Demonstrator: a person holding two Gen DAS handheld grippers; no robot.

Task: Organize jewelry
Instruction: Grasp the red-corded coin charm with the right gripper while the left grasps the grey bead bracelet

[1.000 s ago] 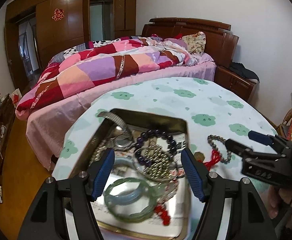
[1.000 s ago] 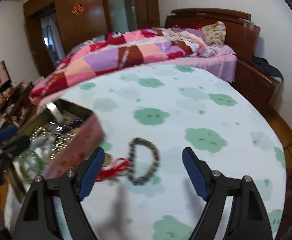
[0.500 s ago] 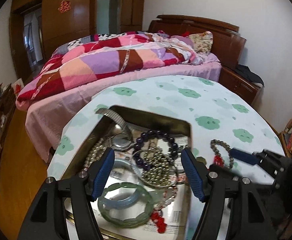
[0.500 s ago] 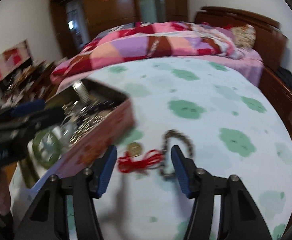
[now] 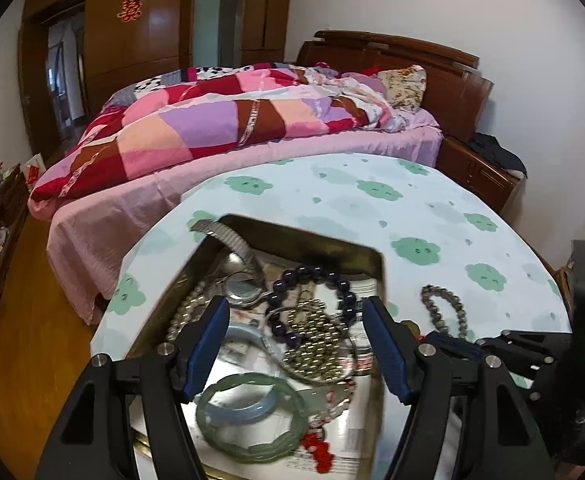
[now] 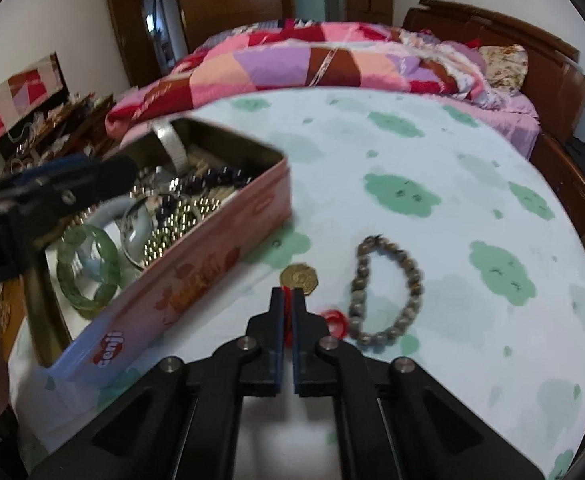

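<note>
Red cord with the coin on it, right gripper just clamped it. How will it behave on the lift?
Probably floppy: the red cord is thin and lies in loose loops between the right gripper pads. The gold coin will likely dangle and swing. The grey bead bracelet lies beside the cord's end; whether they're joined I cannot tell, so it may drag.

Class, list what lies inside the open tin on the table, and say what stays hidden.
Inside the tin: a green bangle, purple bead bracelet, gold bead bracelet, metal watch, pearls. The pile covers most of the bottom.

Your way is open over the tablecloth beyond the bead bracelet. On your left the tin wall and the left gripper above it block passage.
</note>
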